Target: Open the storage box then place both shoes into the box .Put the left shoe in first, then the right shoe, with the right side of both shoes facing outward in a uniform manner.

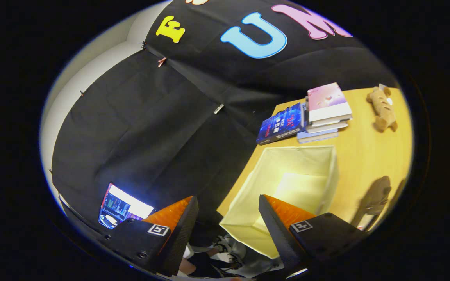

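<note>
My gripper (229,207) hangs with fingers spread wide and empty above the near-left edge of the open storage box (287,187) on the wooden table (373,156); a shoe (225,257) lies below, between them.

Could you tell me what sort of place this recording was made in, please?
Most likely a staged recording booth, not a real home: black cloth hangs as the wall behind a wooden table with an open box, a pile of books and a plush toy. The claw is open.
</note>
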The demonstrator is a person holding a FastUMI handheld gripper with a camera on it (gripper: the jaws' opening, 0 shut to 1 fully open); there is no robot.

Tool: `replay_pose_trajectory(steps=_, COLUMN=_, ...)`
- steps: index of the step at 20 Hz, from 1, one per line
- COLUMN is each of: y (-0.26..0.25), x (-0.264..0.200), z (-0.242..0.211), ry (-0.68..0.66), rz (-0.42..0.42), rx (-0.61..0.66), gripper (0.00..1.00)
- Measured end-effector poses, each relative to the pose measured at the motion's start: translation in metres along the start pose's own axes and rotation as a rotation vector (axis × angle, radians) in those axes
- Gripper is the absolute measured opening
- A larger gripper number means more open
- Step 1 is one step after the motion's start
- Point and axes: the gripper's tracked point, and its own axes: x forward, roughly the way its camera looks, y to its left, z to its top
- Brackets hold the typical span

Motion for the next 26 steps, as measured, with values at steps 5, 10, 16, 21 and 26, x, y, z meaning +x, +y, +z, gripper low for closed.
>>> replay_pose_trajectory(steps=5, y=-0.074, x=-0.067, z=-0.012, ry=-0.013, rz=-0.239, rx=-0.05, gripper=0.97)
replay_pose_trajectory(steps=10, y=-0.16, x=-0.12, z=-0.049, ry=0.036, rz=-0.519, rx=-0.077, gripper=0.96)
replay_pose_trajectory(steps=16, y=-0.254, x=-0.134, z=-0.1, ry=0.131, rz=-0.713, rx=-0.012, gripper=0.92)
replay_pose_trajectory(steps=21, y=-0.301, x=-0.104, z=-0.114, ry=0.188, rz=-0.782, rx=0.043, gripper=0.8)
replay_pose_trajectory(steps=26, y=-0.337, x=-0.089, z=-0.13, ry=0.262, rz=-0.832, rx=0.115, gripper=0.5)
